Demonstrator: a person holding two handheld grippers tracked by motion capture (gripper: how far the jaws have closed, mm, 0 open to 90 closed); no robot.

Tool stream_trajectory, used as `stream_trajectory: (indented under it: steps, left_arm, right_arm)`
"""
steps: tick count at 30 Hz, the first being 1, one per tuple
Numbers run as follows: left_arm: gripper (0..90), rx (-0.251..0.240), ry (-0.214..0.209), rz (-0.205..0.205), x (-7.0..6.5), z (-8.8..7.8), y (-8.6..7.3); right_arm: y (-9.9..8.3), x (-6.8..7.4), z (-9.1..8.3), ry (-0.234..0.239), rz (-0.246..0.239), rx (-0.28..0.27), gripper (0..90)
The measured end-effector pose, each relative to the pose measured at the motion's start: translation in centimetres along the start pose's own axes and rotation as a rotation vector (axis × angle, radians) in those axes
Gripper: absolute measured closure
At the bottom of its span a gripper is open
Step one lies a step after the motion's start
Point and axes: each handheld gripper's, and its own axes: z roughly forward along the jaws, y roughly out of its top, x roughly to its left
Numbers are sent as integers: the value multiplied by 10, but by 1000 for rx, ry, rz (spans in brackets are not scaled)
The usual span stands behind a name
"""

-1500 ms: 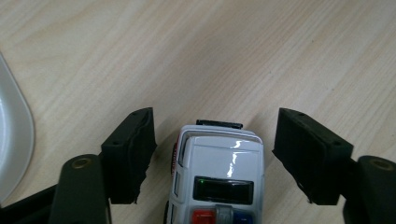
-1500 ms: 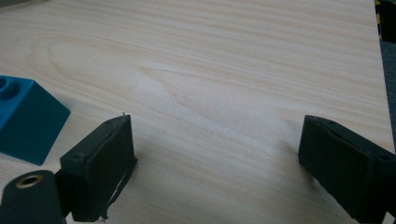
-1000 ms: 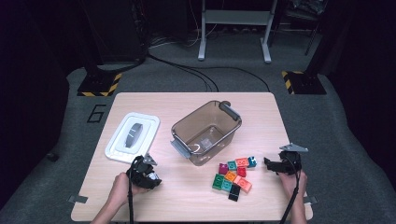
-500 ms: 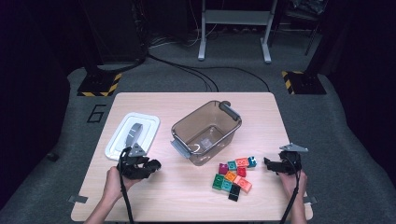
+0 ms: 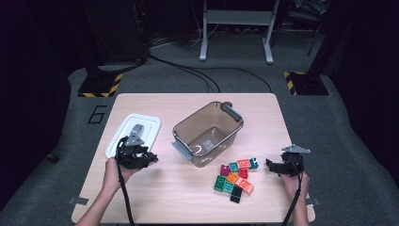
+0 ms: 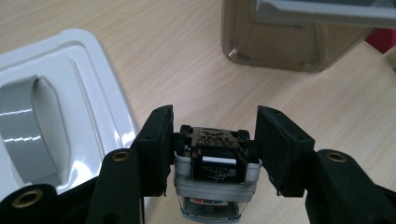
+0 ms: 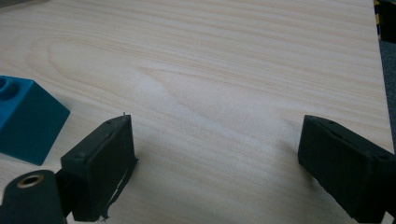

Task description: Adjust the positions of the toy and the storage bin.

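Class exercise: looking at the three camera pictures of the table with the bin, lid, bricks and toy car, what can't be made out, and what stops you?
- Toy car: left gripper view, its lower end cut off by the bottom edge; the left gripper covers its sides.
- White lid: left gripper view, runs off the left edge.
- Clear bin: same view, cut off by the top edge.
- Bricks: high view, too small to count studs.
- Blue brick: right gripper view, cut by the left edge.

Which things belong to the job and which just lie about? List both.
In the job: left gripper, shut on the toy car; probably the bin.
Lying about: lid; blocks; right gripper, open and empty.
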Motion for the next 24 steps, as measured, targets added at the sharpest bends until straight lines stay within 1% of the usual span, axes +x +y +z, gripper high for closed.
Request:
stream_trajectory:
  steps: [4, 5, 6, 8, 9, 11, 12, 13, 14, 15, 16, 17, 18, 20, 21, 22, 23, 24]
  left_arm:
    - [482, 0, 11, 0, 6, -1, 6]
    - [482, -9, 16, -13, 7, -1, 9]
    - [482, -16, 14, -17, 9, -1, 10]
    - [482, -16, 25, -14, 11, -3, 14]
    - [482, -12, 22, -9, 13, -3, 16]
    - [482, -23, 30, -17, 15, -3, 21]
    - [482, -20, 34, -12, 16, -4, 23]
    - [482, -28, 36, -20, 16, -3, 25]
    - [482, -16, 34, -15, 18, -3, 27]
    - [482, -25, 38, -19, 19, -2, 28]
    - [482, -22, 37, -26, 20, -2, 30]
    - [482, -18, 41, -18, 21, -2, 32]
    - [482, -20, 42, -25, 22, -2, 32]
    - [482, -12, 50, -19, 25, -2, 36]
    - [482, -18, 49, -26, 26, -1, 38]
    - [482, -25, 57, -28, 27, -1, 39]
    - [482, -24, 58, -30, 29, -1, 41]
    - [482, -26, 59, -33, 31, -1, 43]
  right_arm:
    - [0, 0, 0, 0, 3, 0, 101]
    - [0, 0, 0, 0, 2, 0, 101]
    - [0, 0, 0, 0, 2, 0, 101]
    - [0, 0, 0, 0, 4, -1, 101]
    - [0, 0, 0, 0, 3, -1, 100]
    - [0, 0, 0, 0, 3, -1, 101]
    - [0, 0, 0, 1, 1, -1, 101]
    - [0, 0, 0, 1, 0, 0, 101]
    - [0, 0, 0, 1, 1, 0, 101]
    - [0, 0, 0, 1, 1, -1, 101]
    - [0, 0, 0, 0, 3, -1, 101]
    - [0, 0, 0, 1, 1, 0, 101]
    - [0, 0, 0, 1, 2, 0, 101]
    - [0, 0, 0, 1, 1, 0, 101]
    - [0, 0, 0, 1, 1, 0, 100]
    - [0, 0, 0, 1, 0, 0, 100]
    - [0, 1, 0, 1, 11, -3, 99]
    - [0, 1, 0, 1, 10, -2, 100]
